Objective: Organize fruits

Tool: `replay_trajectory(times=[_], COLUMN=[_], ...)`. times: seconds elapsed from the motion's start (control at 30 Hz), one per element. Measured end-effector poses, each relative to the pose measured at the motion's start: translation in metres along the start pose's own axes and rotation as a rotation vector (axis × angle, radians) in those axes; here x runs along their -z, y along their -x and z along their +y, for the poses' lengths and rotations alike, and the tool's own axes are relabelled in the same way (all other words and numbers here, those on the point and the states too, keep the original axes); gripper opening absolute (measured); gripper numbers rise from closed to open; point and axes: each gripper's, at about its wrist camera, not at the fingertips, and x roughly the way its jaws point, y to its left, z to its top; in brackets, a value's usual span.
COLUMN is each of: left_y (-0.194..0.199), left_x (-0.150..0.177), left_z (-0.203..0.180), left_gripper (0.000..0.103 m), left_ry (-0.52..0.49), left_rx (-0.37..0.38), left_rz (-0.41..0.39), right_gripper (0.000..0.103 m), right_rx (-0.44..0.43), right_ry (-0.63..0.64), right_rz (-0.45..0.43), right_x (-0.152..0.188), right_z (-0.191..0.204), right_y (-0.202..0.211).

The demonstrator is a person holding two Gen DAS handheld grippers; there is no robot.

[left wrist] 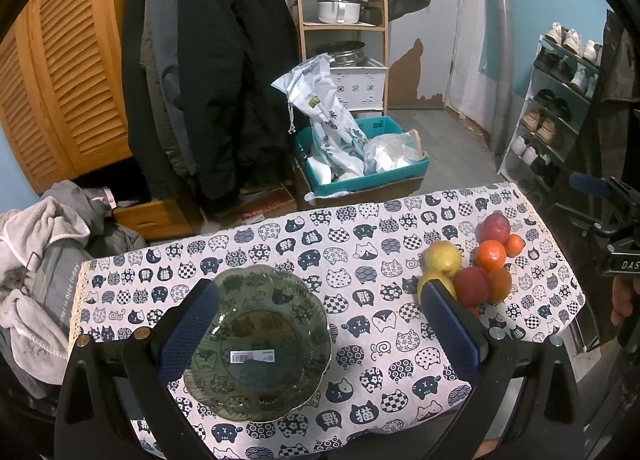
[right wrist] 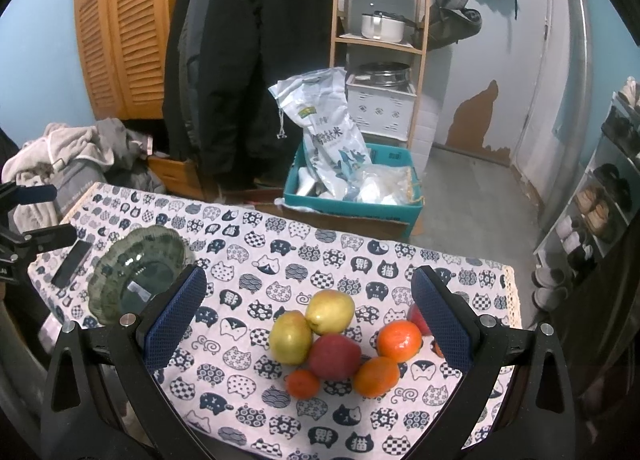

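Observation:
A green glass bowl (left wrist: 258, 344) (right wrist: 136, 272) with scalloped rim stands empty on the cat-print tablecloth (left wrist: 360, 380) (right wrist: 248, 260). My left gripper (left wrist: 320, 324) hovers open above it, the bowl lying between its blue pads. A pile of fruit lies at the table's right: two yellow apples (right wrist: 330, 310), a red apple (right wrist: 334, 356) and several oranges (right wrist: 399, 340). The pile also shows in the left wrist view (left wrist: 472, 272). My right gripper (right wrist: 310, 314) is open above the pile, its pads (right wrist: 176, 316) on either side of the fruit, touching nothing.
A dark phone (right wrist: 72, 263) lies left of the bowl. Beyond the table's far edge stand a teal box (right wrist: 352, 187) with bags, hanging coats (right wrist: 248, 59), a wooden shelf (right wrist: 380, 39) and a shoe rack (left wrist: 560, 99). Laundry (left wrist: 36, 260) is heaped at the left.

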Motion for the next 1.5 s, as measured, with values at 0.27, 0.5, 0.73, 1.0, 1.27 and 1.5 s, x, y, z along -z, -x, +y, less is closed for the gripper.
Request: replay_trajectory(times=[0.27,0.5,0.73,1.0,1.27,1.5], left_y=[-0.0012,-0.0014,0.0,0.0008,0.0011,-0.0005], left_x=[-0.0005,-0.001,-0.0028,-0.0029,-0.0029,-0.0021], left_z=[0.002,0.0039,0.0029,0.0023,0.0002,-0.0023], left_gripper=[0.102,0.102,0.102,0.102,0.102,0.102], left_ry=[0.005,0.004,0.004,0.005,0.008,0.006], left_rx=[-0.008,-0.005,-0.002,-0.003,-0.003,0.001], left_rz=[0.004,0.001,-0.001,-0.001,0.008,0.009], right_gripper=[0.1,0.1,0.1,0.1,0.1,0.1], right_rx=[0.006,0.005,0.003,0.003,0.003,0.004], right_ry=[-0.004,-0.006,-0.002,-0.004,-0.003,-0.006], right_rz=[-0.002,-0.003,-0.004,-0.004,-0.004,-0.004], right_x=[-0.0018,-0.0027,-0.0052,-0.0051,-0.0054,-0.0045], right_z=[-0.0015,-0.0028,-0.0027,-0.002,-0.0024,-0.0031], right_y=[0.0021,0.0029,0.0041,0.0043,0.0047,0.0046])
